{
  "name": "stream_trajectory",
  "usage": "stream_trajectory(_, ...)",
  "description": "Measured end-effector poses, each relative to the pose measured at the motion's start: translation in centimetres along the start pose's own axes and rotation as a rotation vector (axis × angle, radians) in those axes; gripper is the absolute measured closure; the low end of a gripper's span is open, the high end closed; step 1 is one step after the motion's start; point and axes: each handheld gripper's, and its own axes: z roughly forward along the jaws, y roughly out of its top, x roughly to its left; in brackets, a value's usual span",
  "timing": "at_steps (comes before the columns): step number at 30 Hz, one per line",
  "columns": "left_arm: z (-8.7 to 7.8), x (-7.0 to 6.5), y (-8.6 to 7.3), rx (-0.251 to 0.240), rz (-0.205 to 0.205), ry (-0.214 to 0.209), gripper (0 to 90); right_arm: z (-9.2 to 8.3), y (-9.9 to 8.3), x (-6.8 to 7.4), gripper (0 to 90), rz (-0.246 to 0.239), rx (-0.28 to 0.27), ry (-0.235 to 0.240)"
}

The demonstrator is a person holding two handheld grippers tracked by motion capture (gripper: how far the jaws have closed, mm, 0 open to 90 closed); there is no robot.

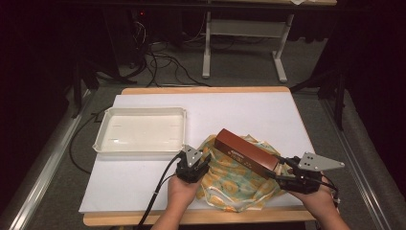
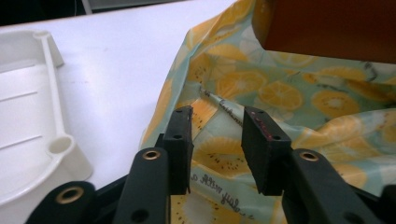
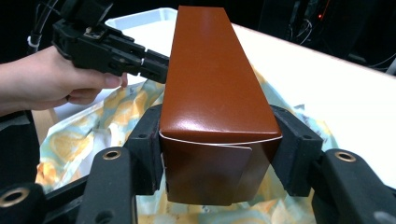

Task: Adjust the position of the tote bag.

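A long brown box [image 1: 246, 152] hangs tilted above a crumpled cloth printed with yellow citrus slices [image 1: 230, 184] at the table's front right. My right gripper [image 1: 277, 168] is shut on the box's near end, and in the right gripper view both pads [image 3: 152, 144] press its sides [image 3: 210, 84]. My left gripper [image 1: 205, 161] sits at the cloth's left edge. In the left gripper view it [image 2: 217, 119] stands open, with the patterned cloth [image 2: 280, 93] lying under the gap and the box [image 2: 327, 28] above at the upper right. The right gripper view shows the left gripper [image 3: 156, 65] close beside the box.
An empty white tray [image 1: 103, 139] stands left of the cloth, close to the left gripper, its rim [image 2: 60, 144] near the jaws. A white sheet [image 1: 249, 110] covers the wooden table. Cables and a frame stand on the floor beyond the far edge.
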Motion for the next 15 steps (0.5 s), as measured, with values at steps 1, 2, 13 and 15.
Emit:
stream_trajectory(1,-0.2,0.0,0.1,-0.006,0.004,0.005,61.7,0.0,0.2,0.0,44.4,-0.002,-0.006,-0.001)
stream_trajectory(2,-0.3,0.0,0.2,-0.011,-0.001,-0.003,60.8,0.0,0.4,-0.1,44.4,-0.004,-0.008,-0.005)
stream_trajectory(13,-2.8,0.3,1.0,-0.059,0.016,-0.018,57.7,0.5,2.0,-0.2,44.4,-0.014,-0.033,-0.015)
stream_trajectory(15,-3.4,0.5,1.1,-0.065,0.017,-0.017,57.3,0.6,2.2,-0.2,44.4,-0.012,-0.030,-0.015)
